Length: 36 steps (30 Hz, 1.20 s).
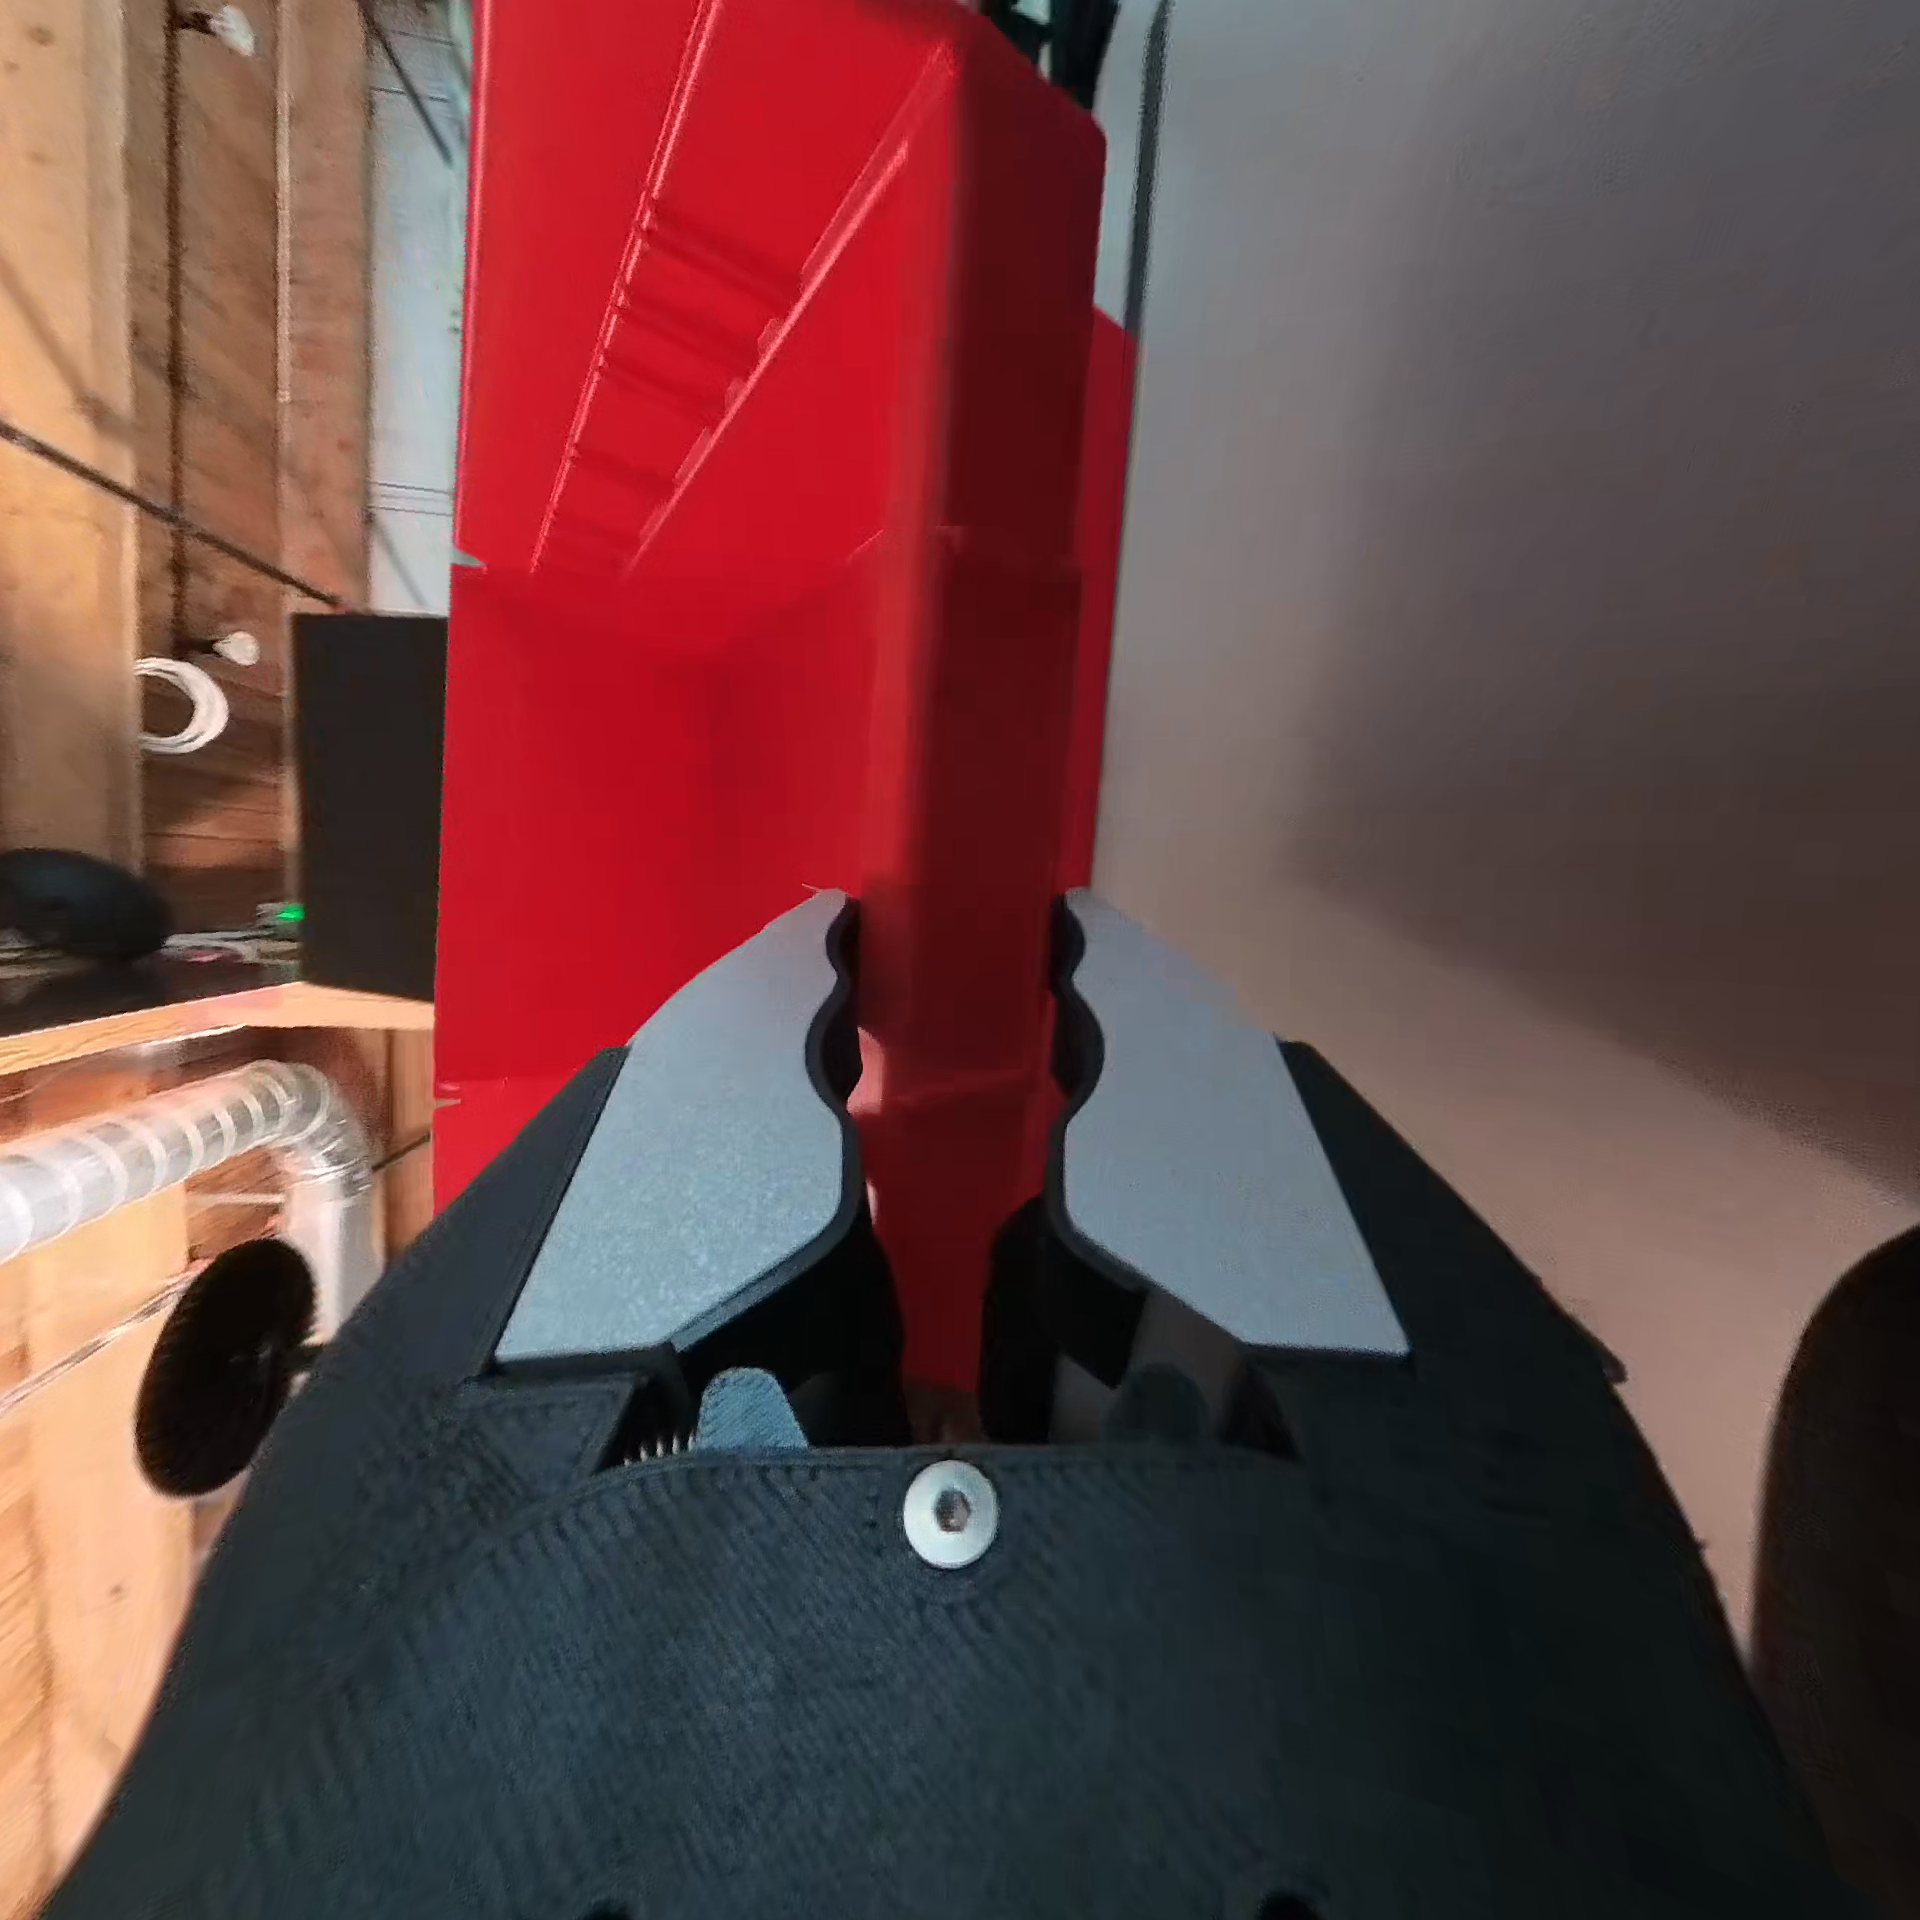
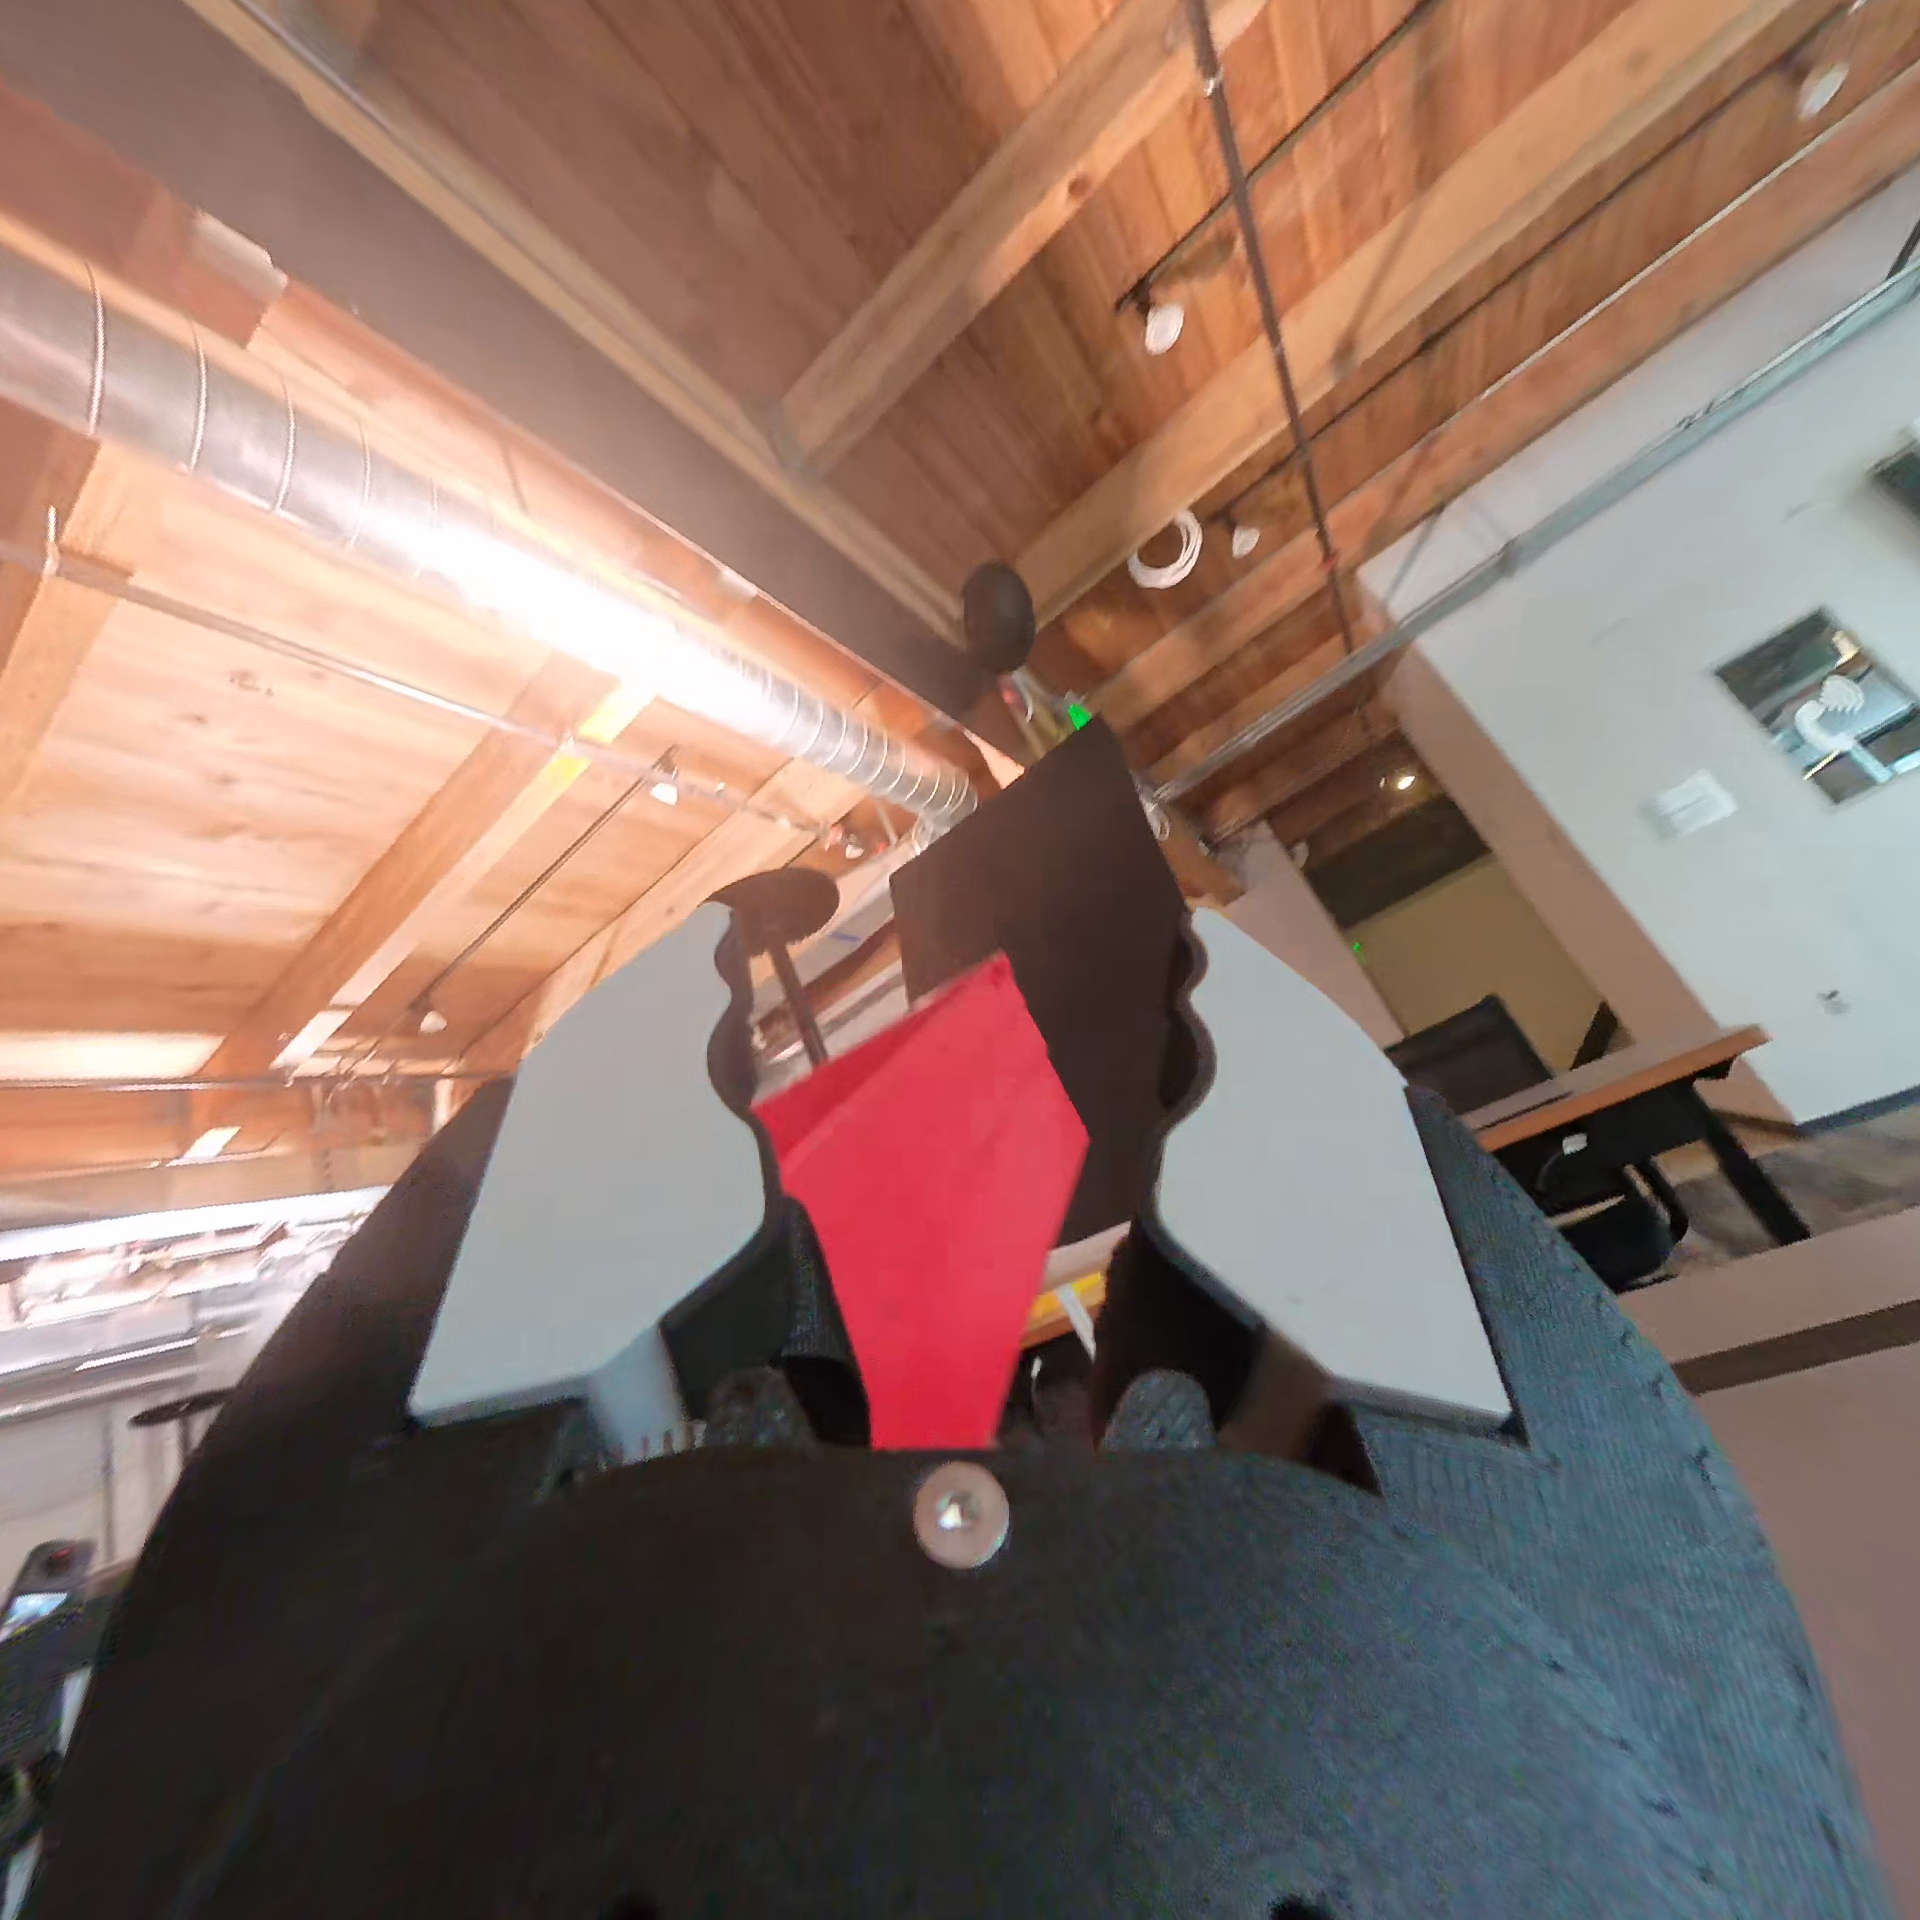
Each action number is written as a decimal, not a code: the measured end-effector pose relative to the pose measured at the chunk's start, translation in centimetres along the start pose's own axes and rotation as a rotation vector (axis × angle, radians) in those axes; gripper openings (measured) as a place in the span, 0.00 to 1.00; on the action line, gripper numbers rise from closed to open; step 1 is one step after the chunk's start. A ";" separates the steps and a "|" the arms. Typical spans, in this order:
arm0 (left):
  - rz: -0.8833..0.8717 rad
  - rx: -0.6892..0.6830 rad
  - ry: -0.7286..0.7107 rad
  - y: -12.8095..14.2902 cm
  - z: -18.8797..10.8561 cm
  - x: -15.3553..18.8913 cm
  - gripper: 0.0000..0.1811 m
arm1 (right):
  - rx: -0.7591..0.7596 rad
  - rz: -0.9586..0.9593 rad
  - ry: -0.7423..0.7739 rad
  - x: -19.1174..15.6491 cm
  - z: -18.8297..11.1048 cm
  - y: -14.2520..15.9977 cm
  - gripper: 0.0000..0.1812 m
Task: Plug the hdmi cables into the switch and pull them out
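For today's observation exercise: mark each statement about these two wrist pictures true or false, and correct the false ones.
1. A red plastic structure fills the space ahead of the left tongs. True.
2. The right tongs point down at a table. False: they point up toward a wooden ceiling.
3. An HDMI cable is gripped in the right tongs. False: no cable shows.
4. A metal duct runs under the ceiling. True.
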<state>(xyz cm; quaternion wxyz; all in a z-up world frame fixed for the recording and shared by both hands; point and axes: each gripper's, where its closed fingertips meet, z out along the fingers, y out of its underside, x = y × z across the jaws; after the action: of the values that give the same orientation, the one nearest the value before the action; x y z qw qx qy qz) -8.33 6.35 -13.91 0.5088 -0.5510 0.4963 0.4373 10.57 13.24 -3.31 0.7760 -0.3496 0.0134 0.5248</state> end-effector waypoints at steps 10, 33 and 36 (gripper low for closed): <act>-0.030 0.000 0.237 -1.7 2.4 6.3 0.17 | 0.015 -0.081 -0.011 -0.5 -0.1 -0.2 0.42; -0.281 0.122 0.447 -3.9 1.8 8.9 0.24 | -0.091 -0.352 -0.222 -5.4 -0.2 3.0 0.37; -0.590 0.350 0.492 -6.8 -0.5 5.4 0.29 | -0.092 -0.377 -0.212 -5.2 -0.2 3.1 0.37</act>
<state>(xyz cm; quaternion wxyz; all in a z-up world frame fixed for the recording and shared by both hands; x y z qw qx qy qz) -0.92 5.27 -18.34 0.5642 -0.6628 0.4908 0.0374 5.73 9.55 -3.07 0.8407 -0.3239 -0.1575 0.4043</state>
